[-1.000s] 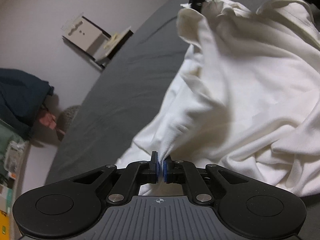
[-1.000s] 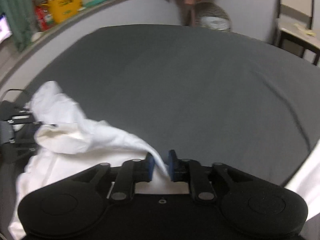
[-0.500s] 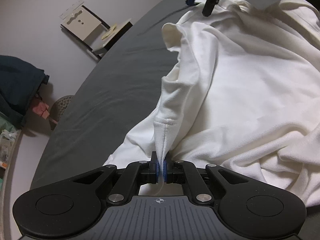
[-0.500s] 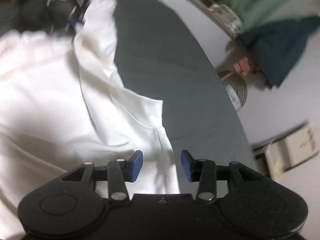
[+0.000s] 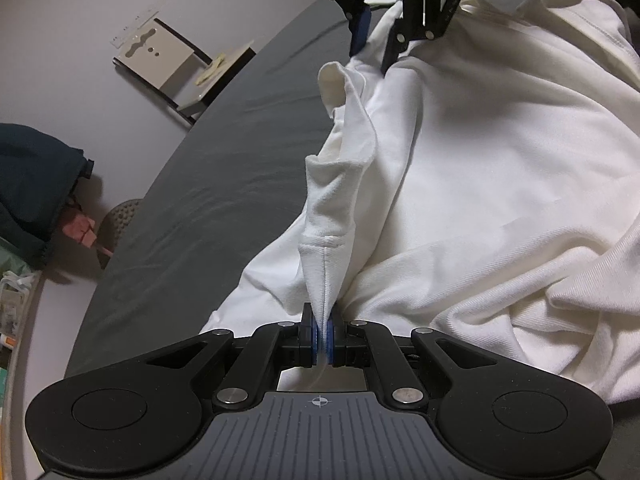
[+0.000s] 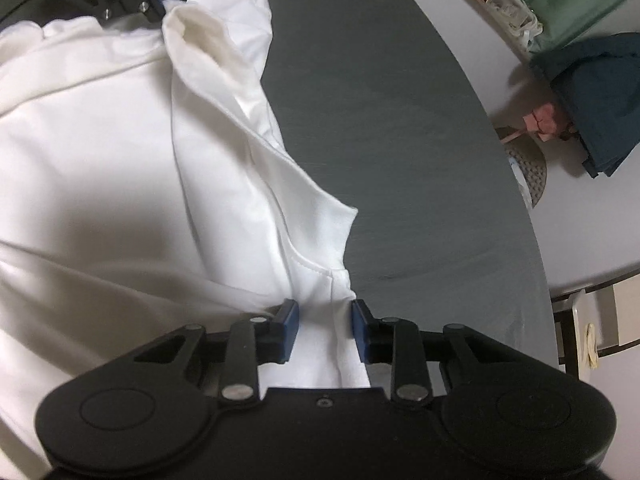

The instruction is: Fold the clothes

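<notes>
The left gripper pinches the white shirt's hem on the grey bed. The right gripper's spread jaws straddle the seam; close there firmly before lifting.

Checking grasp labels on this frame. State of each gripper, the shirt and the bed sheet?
left gripper: shut on a pinched fold of the white garment.
right gripper: open, jaws either side of a seamed edge, not clamped.
white garment: crumpled, unfolded, one ridge of fabric pulled up toward the left gripper.
grey sheet: flat, mostly smooth, garment lying on it.
chair: beside the bed, something pale on its seat.
</notes>
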Action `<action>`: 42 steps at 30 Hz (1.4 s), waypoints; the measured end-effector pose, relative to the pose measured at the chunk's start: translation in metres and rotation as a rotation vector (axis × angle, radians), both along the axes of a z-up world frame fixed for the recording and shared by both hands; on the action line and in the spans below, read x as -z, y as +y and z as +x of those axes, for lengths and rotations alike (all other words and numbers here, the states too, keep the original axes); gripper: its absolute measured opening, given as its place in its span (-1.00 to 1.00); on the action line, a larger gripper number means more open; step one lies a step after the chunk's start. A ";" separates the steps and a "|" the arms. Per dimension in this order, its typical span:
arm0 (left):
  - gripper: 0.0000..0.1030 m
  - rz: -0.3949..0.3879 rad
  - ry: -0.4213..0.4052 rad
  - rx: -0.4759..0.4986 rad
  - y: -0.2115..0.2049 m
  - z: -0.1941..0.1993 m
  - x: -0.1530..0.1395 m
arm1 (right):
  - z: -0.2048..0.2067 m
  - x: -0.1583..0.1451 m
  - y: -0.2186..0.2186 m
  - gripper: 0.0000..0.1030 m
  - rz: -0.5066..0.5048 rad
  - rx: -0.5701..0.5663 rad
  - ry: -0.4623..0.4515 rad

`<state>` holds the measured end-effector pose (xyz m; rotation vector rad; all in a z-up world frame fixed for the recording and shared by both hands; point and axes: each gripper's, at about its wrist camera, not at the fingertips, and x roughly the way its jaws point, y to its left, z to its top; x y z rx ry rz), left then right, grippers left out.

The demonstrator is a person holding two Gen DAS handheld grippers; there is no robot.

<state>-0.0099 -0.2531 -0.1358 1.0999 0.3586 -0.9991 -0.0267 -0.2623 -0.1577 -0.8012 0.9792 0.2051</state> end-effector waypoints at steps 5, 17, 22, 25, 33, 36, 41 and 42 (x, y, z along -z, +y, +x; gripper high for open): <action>-0.90 0.003 -0.005 0.001 -0.003 -0.004 0.002 | 0.018 -0.014 -0.010 -0.85 0.069 0.069 -0.017; -0.90 -0.005 -0.023 -0.003 0.000 -0.004 0.002 | -0.069 -0.081 0.018 -0.90 0.295 -0.026 -0.139; -0.90 0.002 -0.042 0.007 0.002 -0.008 0.002 | -0.073 -0.067 0.024 -0.66 0.037 -0.066 -0.160; -0.90 0.013 -0.060 0.020 0.001 -0.011 0.003 | -0.072 -0.051 0.025 -0.64 -0.137 -0.122 -0.142; -0.90 0.023 -0.073 0.034 0.000 -0.014 0.005 | -0.078 -0.009 0.043 -0.36 -0.462 -0.357 -0.089; -0.90 0.022 -0.070 0.035 0.000 -0.013 0.006 | -0.076 -0.002 0.044 -0.37 -0.472 -0.387 -0.079; -0.90 0.023 -0.072 0.036 0.000 -0.014 0.006 | -0.070 0.005 0.049 -0.69 -0.467 -0.390 -0.041; -0.90 0.024 -0.073 0.037 0.000 -0.014 0.006 | -0.067 0.004 0.049 -0.78 -0.462 -0.379 -0.042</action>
